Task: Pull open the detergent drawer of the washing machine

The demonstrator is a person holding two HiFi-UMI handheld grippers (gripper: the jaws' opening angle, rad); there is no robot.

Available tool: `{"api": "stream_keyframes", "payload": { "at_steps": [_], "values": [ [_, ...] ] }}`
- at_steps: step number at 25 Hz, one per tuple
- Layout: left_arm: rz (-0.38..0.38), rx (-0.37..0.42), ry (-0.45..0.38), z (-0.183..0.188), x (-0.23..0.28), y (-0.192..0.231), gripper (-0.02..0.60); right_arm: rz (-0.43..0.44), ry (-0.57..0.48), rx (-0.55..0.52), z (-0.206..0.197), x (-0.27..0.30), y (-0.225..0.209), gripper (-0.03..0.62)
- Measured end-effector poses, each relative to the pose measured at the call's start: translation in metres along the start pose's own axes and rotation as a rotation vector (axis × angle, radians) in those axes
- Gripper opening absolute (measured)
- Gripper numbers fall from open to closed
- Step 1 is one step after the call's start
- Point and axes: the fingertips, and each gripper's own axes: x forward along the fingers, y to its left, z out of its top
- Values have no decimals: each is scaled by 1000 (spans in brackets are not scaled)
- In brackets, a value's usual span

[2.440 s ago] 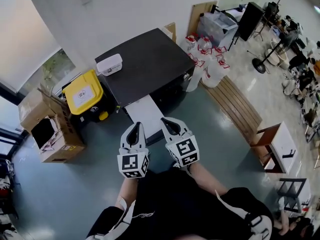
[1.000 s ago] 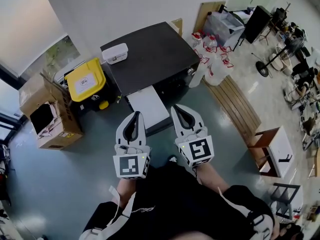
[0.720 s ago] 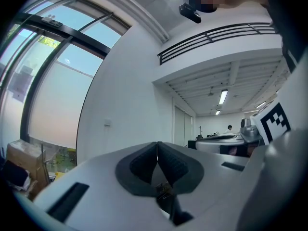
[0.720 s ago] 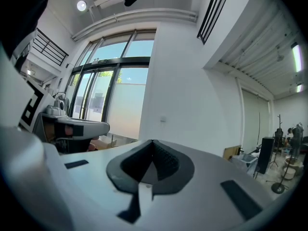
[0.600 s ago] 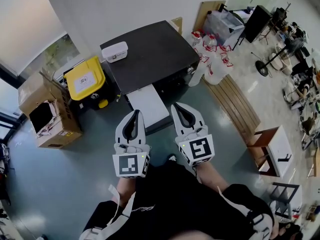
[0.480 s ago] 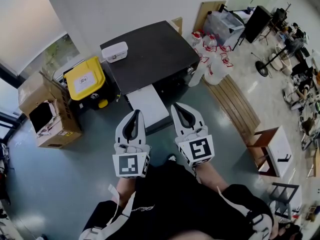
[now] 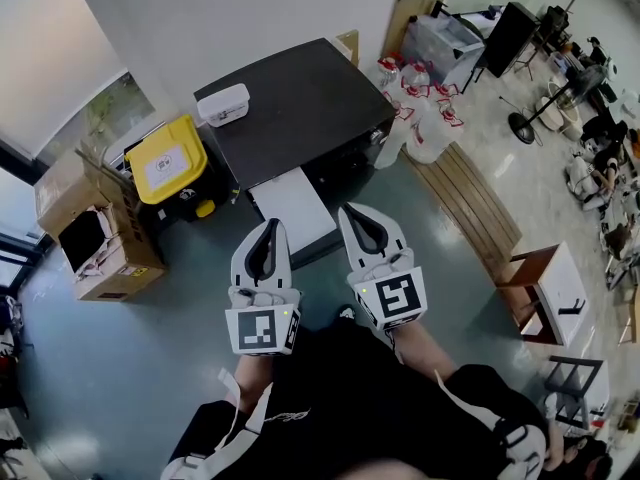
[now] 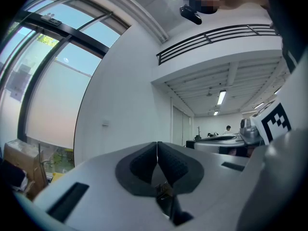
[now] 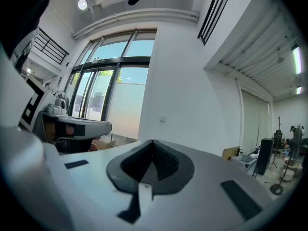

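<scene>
Glossy grey floor (image 7: 110, 368) spreads beneath you, a white wall (image 7: 280, 18) beyond. Your left gripper (image 7: 268, 228) and right gripper (image 7: 356, 213) hover side by side, jaws pressed together and empty, near the dark-topped washing machine (image 7: 290, 118) (its detergent drawer can't be made out).

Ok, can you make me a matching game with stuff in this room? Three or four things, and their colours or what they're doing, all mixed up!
Things:
1. bin lid
2. small box on the black top
3. cardboard box
4. left gripper

Matches:
A. shut, holding nothing
B. yellow
C. white
D. brown

Right pairs: 1-B, 2-C, 3-D, 4-A.
</scene>
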Motion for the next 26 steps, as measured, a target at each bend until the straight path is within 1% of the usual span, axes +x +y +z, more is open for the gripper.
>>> {"api": "stream_keyframes", "payload": {
  "at_steps": [4, 12, 26],
  "values": [
    [-7, -5, 4, -2, 1, -3, 21, 39, -11, 16, 1, -2, 4, 8],
    [-5, -6, 10, -4, 3, -2, 21, 4, -1, 3, 2, -5, -4, 8],
    [-2, -1, 17, -7, 3, -4, 21, -8, 5, 13, -3, -8, -9, 8]
  ]
}}
